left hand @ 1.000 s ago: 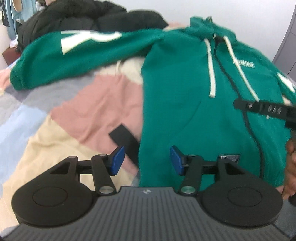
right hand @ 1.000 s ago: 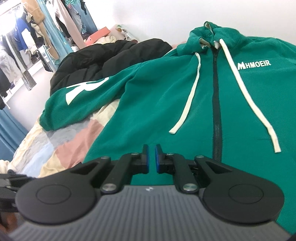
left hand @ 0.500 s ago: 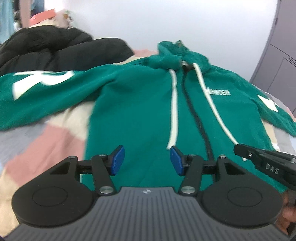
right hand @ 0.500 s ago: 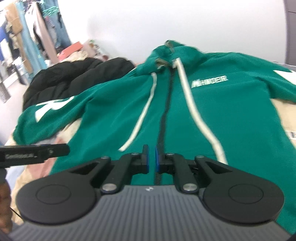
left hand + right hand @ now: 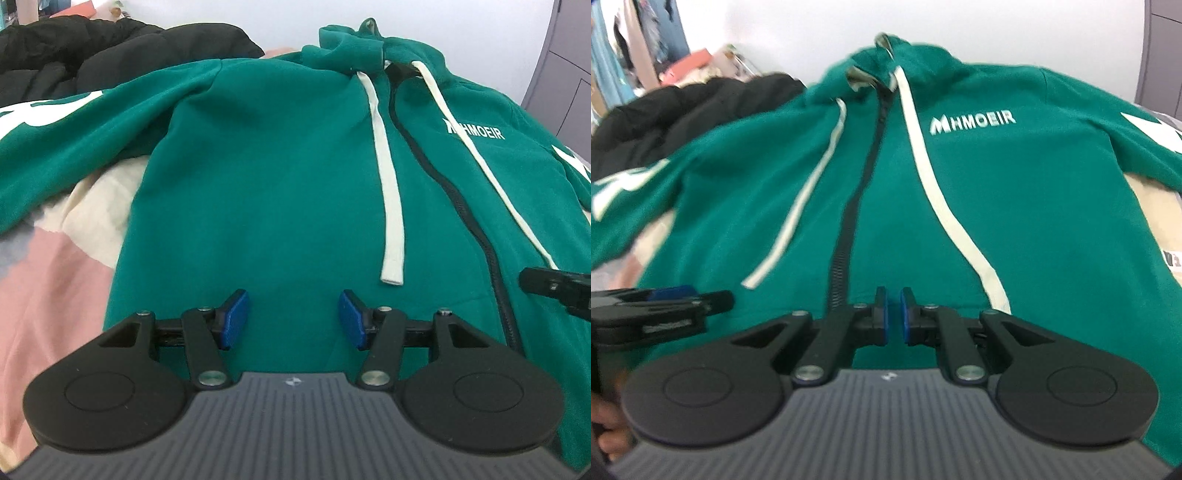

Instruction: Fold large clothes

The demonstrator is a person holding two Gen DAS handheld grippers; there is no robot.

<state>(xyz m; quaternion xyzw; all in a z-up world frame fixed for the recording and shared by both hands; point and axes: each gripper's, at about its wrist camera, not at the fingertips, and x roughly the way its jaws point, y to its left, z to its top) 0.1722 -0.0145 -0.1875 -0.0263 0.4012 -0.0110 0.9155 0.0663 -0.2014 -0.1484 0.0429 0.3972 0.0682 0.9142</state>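
Patchwork bedspread [image 5: 55,295] carries green hoodie [image 5: 277,184] laid flat, front up; black jacket [image 5: 92,48] behind.

Green hoodie [image 5: 1015,229], chest: white lettering "MHMOEIR" [image 5: 972,123], clear in right wrist view; first letters blurred in left wrist view. Large white marks on both sleeves, cut off, unreadable. Small white print on the left gripper [image 5: 665,295]: too blurred to read.

Hoodie [image 5: 280,177] flat on the bedspread [image 5: 48,295], jacket [image 5: 110,44] behind its left sleeve.
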